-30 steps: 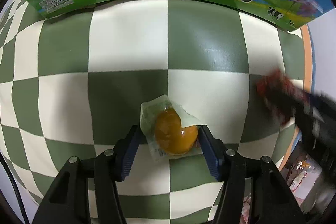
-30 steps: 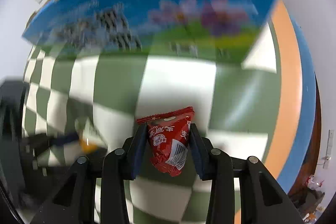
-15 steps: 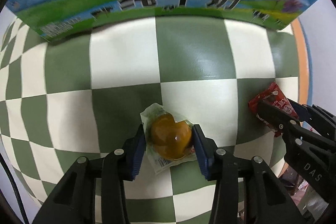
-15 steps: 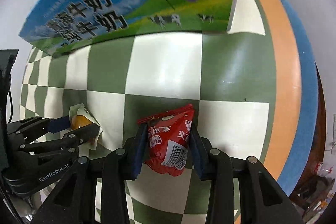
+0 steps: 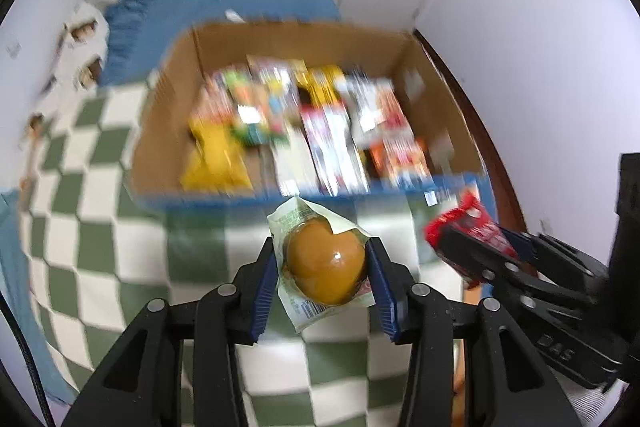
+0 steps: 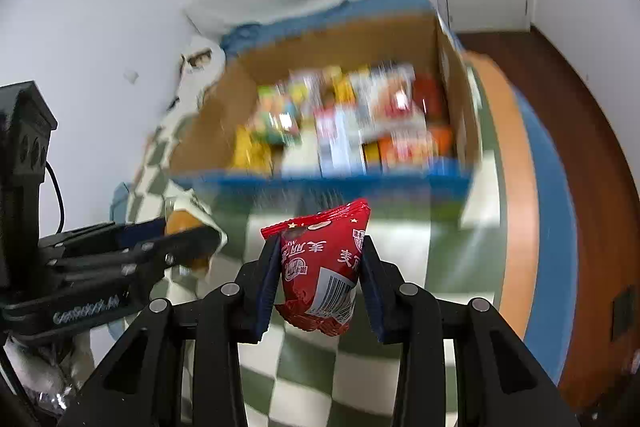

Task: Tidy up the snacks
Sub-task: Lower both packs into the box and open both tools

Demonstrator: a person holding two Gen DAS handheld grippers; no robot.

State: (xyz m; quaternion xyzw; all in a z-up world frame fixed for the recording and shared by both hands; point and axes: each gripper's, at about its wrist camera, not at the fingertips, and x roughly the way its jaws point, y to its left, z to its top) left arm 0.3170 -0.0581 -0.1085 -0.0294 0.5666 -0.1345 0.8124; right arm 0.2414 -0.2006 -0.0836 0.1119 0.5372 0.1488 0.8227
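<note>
Both grippers have lifted off the checkered cloth since the earlier frames: then the cameras looked at the printed side of the box, now they look down into its open top. The left gripper (image 5: 325, 269) is clamped on a clear-wrapped orange-brown snack (image 5: 326, 273), held in the air over the green-and-white cloth (image 5: 100, 227), just short of the near edge of the box. The right gripper (image 6: 318, 275) is closed on a red snack packet (image 6: 320, 279), likewise held clear of the cloth before the box's near edge. Each gripper shows at the side of the other's view.

The cardboard box (image 5: 432, 99) with its blue outer rim stands on the cloth, filled with rows of packets (image 5: 320, 131). Motion blur smears them into streaks of yellow, white, red and orange, so no packet inside can be told apart. The box's printed front is also blurred.

The red packet carries white Chinese characters, upside down and not clearly readable, and a barcode. The left gripper's arm reads "GenRobot.AI" faintly. The table's orange and blue edge (image 6: 520, 187) runs along the right.
</note>
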